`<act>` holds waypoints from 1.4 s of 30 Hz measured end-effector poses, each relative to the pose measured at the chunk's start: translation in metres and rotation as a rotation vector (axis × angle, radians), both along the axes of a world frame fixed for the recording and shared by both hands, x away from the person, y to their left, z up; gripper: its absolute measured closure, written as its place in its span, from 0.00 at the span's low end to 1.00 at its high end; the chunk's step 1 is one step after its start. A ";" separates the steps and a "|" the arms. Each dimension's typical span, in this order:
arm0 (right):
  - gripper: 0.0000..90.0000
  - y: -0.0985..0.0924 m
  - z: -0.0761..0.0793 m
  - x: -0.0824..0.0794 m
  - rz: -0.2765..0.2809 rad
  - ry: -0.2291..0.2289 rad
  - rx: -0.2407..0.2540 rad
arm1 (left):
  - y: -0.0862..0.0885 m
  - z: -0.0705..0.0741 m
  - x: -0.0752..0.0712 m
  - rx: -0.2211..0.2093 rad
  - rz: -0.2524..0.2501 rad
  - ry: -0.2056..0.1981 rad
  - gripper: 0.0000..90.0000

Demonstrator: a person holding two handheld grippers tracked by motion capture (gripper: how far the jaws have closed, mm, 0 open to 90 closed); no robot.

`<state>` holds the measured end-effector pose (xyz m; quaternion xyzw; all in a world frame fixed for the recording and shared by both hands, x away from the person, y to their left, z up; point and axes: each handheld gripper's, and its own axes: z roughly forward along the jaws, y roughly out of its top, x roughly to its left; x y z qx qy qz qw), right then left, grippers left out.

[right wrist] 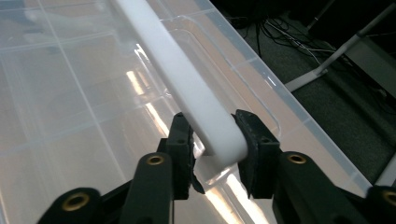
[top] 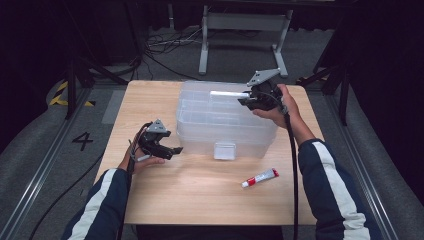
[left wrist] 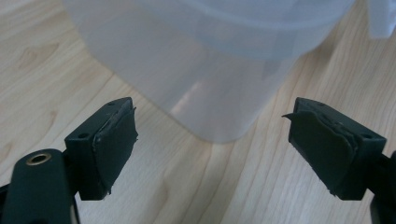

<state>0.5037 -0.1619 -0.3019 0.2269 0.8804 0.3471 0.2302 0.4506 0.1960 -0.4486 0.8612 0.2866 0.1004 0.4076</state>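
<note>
A clear plastic compartment box (top: pixel 225 122) stands on the wooden table (top: pixel 200 200), its lid (right wrist: pixel 70 116) closed. A white bar handle (top: pixel 227 93) lies along the lid's far side. My right gripper (top: pixel 245 98) comes in from the right and is shut on the end of that handle (right wrist: pixel 177 74), one pad on each side of it (right wrist: pixel 215 144). My left gripper (top: pixel 175 151) hovers low over the table by the box's front left corner. Its jaws (left wrist: pixel 212 144) stand wide open with nothing between them, pointing at the rounded corner of the box (left wrist: pixel 210 70).
A small red and white tube (top: pixel 260 177) lies on the table in front of the box, toward the right. The box's front latch (top: pixel 224 150) faces the person. Beyond the table's far edge are cables and a metal stand on the floor (top: pixel 240 50).
</note>
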 end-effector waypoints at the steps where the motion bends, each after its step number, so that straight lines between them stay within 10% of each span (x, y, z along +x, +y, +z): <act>1: 0.78 0.001 0.000 0.000 -0.005 -0.007 -0.006 | -0.003 0.000 0.001 0.002 -0.015 -0.001 0.18; 17: 0.78 0.005 -0.001 -0.002 -0.017 -0.028 -0.031 | -0.019 0.005 0.009 -0.011 -0.032 -0.003 0.16; 42: 0.79 0.011 -0.002 -0.020 0.028 -0.055 -0.051 | -0.013 0.019 -0.022 0.001 -0.047 -0.026 0.15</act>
